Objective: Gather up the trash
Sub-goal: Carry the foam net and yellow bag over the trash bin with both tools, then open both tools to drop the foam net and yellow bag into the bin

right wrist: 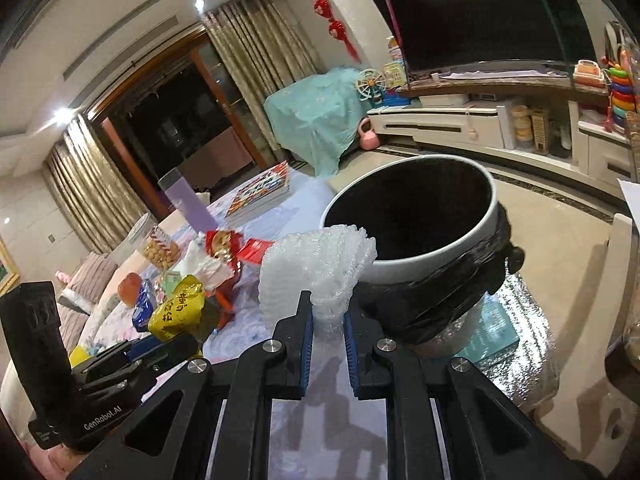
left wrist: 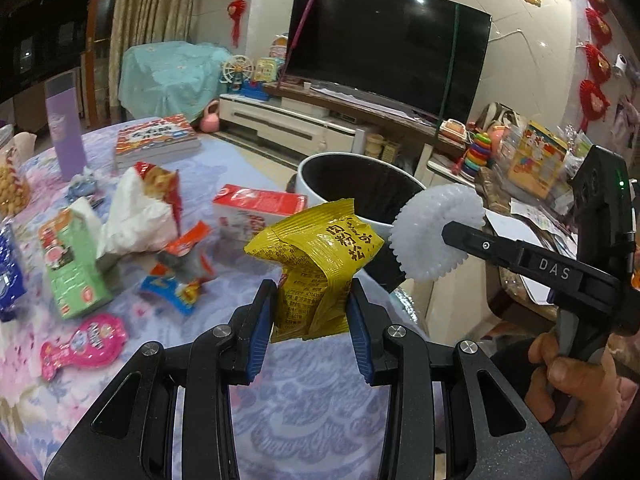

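Honestly, much of the table's left side is smeared by blur: a purple carton (left wrist: 65, 132) stands upright near the far edge, a jar of snacks (left wrist: 12, 184) is cut off by the frame, and a blue packet (left wrist: 8, 276) barely shows. A green tissue box (left wrist: 74, 260) lies tilted with white tissue (left wrist: 132, 216) spilling from its top, and a red snack bag (left wrist: 160, 184) rises just behind that tissue. A pink blister pack (left wrist: 86, 340) lies flat near the front edge, torn red and blue wrappers (left wrist: 180, 272) sit further in, and a picture book (left wrist: 156, 138) rests at the far side. A red-and-white carton (left wrist: 256, 210) lies on its side beside the bin.

The left gripper (left wrist: 312, 308) pinches a crumpled yellow snack wrapper (left wrist: 316, 256) between its blue pads, lifted clear of the floral tablecloth (left wrist: 300, 400). The wrapper's print is too creased to read fully.

The white trash bin (right wrist: 432, 256) stands just off the table's edge, lined with a black bag (right wrist: 440, 304) folded over its outside. Its inside is dark; I cannot tell whether anything lies in it.

The right gripper (right wrist: 328, 320) is clamped on a wad of white foam netting (right wrist: 316, 264), held up close to the bin's near rim. A hand (left wrist: 576, 396) grips its handle, partly cut off at the lower right.
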Demonstrator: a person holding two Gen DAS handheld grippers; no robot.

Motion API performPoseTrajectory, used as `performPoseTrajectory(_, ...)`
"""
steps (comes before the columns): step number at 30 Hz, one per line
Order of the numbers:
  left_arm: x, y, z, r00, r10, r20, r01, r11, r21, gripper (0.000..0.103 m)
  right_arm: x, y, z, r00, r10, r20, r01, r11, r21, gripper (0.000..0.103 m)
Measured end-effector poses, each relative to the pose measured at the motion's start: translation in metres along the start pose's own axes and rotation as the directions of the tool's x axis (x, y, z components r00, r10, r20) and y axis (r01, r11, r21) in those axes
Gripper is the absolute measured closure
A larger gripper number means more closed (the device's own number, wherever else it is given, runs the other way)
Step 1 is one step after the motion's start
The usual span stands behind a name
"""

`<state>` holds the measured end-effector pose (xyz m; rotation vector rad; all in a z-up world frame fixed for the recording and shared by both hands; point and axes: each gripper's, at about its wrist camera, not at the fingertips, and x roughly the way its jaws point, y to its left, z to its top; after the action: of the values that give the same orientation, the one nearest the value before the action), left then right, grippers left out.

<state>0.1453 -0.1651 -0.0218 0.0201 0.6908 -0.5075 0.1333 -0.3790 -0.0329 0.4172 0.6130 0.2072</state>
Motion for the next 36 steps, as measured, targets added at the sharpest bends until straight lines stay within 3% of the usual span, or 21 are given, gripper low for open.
performPoseTrajectory(12,0.027,-0.017,0.028,0.999,-0.022,-0.034,0.023,0.999,0.034,0.069,0.002,-0.022,0.022,1.000,-0.020,0.005,0.020,1.000,0.021,0.089)
performPoseTrajectory(22,0.062,-0.029,0.069,0.998,-0.033,-0.055,0.037,0.997,0.064,0.069,0.014,-0.040,0.055,0.999,-0.049,0.004,0.049,0.999,0.013,0.088)
performPoseTrajectory(36,0.118,-0.041,0.098,0.992,-0.027,-0.127,0.042,0.993,0.111,0.068,0.049,-0.071,0.083,0.994,-0.088,-0.065,0.089,0.996,0.013,0.085)
